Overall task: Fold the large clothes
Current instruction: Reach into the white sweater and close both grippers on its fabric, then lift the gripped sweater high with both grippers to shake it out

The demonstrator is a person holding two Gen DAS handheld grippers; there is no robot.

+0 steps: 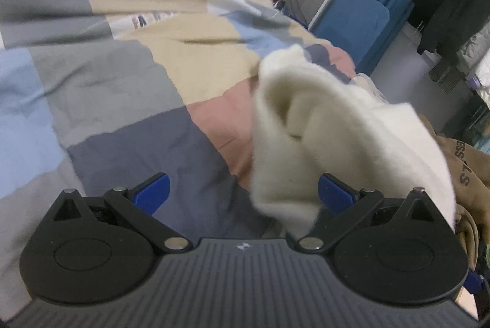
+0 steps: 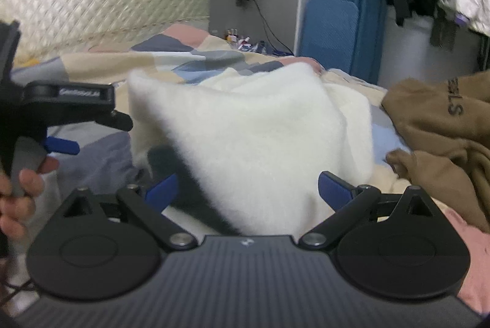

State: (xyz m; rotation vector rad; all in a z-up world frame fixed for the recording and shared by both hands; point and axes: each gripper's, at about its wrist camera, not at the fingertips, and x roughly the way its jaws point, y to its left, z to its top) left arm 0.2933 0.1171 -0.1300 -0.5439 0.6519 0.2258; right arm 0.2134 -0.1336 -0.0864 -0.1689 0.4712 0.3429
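A fluffy cream-white garment (image 2: 260, 138) lies bunched and partly lifted on the patchwork bedspread (image 1: 122, 82).

- Cream garment (image 2: 260, 150): thick, fuzzy fleece-like cloth.
- Patchwork bedspread (image 1: 122, 89): smooth, matt woven cloth.
- Right gripper (image 2: 248, 190): matt black plastic, ribbed body, blue fingers, shiny metal pins.

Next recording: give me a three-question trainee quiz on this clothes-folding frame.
1. True or false: both grippers, left and right, have their jaws spread.
2. What colour is the fluffy garment in front of the right gripper?
3. The brown garment with lettering lies: A) right of the fluffy one in the right wrist view, B) left of it, C) under it.

Key: 1 true; 2 cream white; 3 A.
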